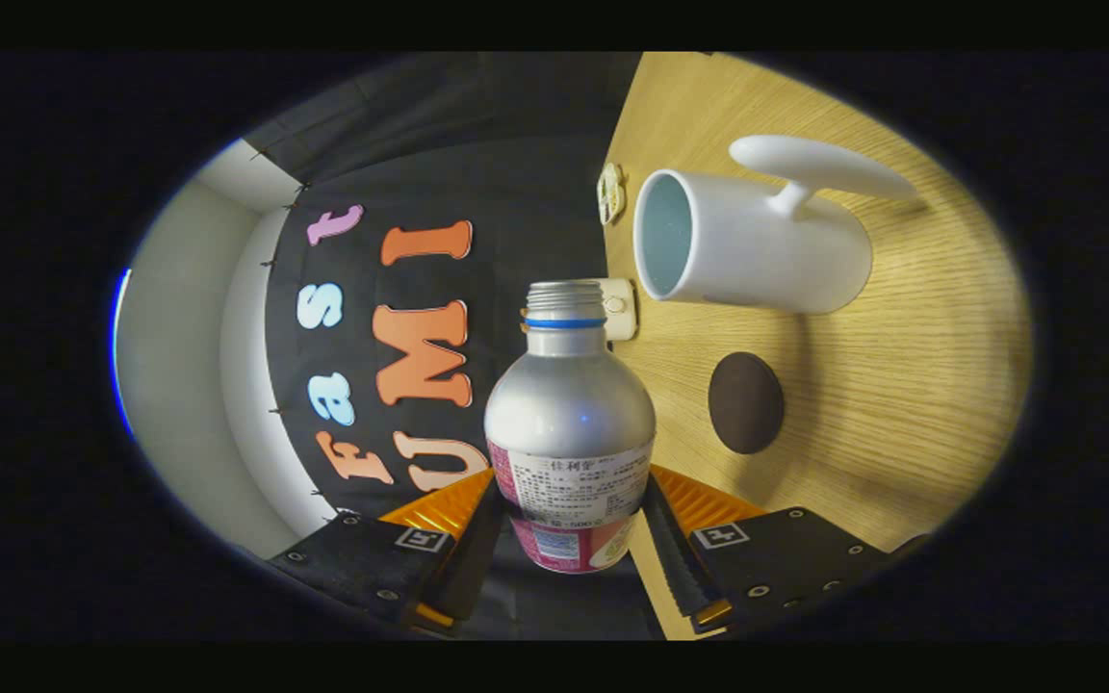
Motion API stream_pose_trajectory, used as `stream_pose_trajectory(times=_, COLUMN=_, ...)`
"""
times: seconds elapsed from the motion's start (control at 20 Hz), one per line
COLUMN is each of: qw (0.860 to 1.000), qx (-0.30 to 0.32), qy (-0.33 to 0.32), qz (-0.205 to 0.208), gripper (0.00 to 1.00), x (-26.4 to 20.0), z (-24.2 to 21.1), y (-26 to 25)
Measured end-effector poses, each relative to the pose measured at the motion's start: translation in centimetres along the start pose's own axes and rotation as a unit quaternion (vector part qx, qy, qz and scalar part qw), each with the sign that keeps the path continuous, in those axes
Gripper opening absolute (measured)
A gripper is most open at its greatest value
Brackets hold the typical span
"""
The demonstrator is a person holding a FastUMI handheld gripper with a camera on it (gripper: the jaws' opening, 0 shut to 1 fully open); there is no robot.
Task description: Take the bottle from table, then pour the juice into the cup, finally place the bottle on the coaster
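Gripper [569, 539] has closed on the bottle [570, 423]; both fingers press the labelled lower body, one on each side, bottle sits between them. The whole view is rolled about a quarter turn: the table [901, 385] stands as a vertical plane on the right and the booth wall lies to the left, so the hand looks tilted hard over, bottle carried in a pour-like attitude (a judgement from the rotated scene, no liquid visible).

Bottle: silver metal-look shell, threaded neck with blue ring, cap off, mouth open. Likely stiff, smooth and a bit slippery on the bare shoulder; the paper label gives better friction, so the grip on the labelled waist looks right. Weight unknown, fill level hidden. Open mouth means spill risk with any jerk.

Cup [747, 255]: white mug with handle, standing on the table, its opening faces the camera, beyond the fingers and to the far right of the bottle neck. The bottle mouth is near the cup rim but not over it; they seem apart.

Coaster [745, 402]: dark round disc flat on the table, nearer than the cup, just right of the bottle shoulder, nothing on it. Small pale objects [618, 308] sit at the table's edge behind the neck (too small to identify).

Stage guess: bottle lifted, pour approach or pour underway.
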State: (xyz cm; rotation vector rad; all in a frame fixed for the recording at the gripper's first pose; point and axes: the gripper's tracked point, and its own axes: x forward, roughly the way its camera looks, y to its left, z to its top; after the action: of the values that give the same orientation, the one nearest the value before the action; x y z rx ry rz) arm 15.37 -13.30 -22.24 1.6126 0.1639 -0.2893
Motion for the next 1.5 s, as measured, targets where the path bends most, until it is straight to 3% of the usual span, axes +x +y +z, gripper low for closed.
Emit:
stream_pose_trajectory(times=0.75, qw=0.991, qx=0.130, qy=-0.008, qz=0.029, gripper=0.77, x=0.5, z=1.0, y=2.8)
stream_pose_trajectory(times=1.5, qw=0.982, qx=0.185, qy=-0.011, qz=0.044, gripper=0.77, x=0.8, z=2.4, y=4.2)
